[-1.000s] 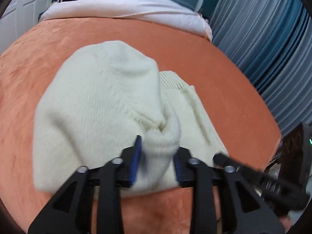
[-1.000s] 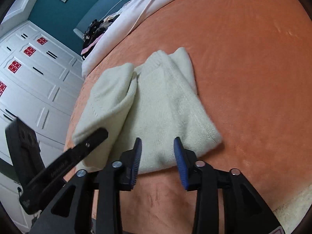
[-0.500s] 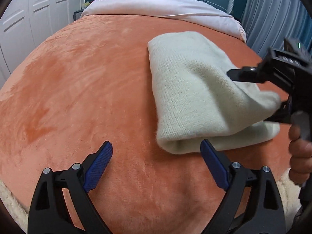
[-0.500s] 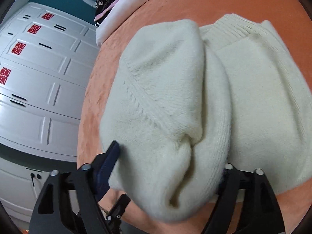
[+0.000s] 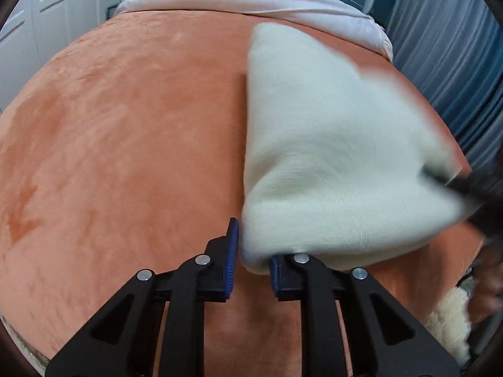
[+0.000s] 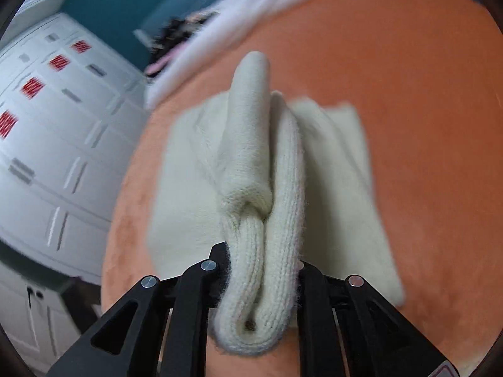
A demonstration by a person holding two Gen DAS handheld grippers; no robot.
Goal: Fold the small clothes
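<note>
1. Right, the cream knit sweater [image 5: 330, 157] sits already folded over into a bundle on the orange bedspread [image 5: 125, 125], toward its right edge; a final fold or tidy looks left.
2. Left gripper [image 5: 251, 260] narrow, nipping the near corner.
3. Right gripper [image 6: 261, 267] clamps thick bunched layers.

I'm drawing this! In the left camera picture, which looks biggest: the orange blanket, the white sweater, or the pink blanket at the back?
1. orange blanket
2. white sweater, though nearness enlarges it
3. pink blanket
</note>
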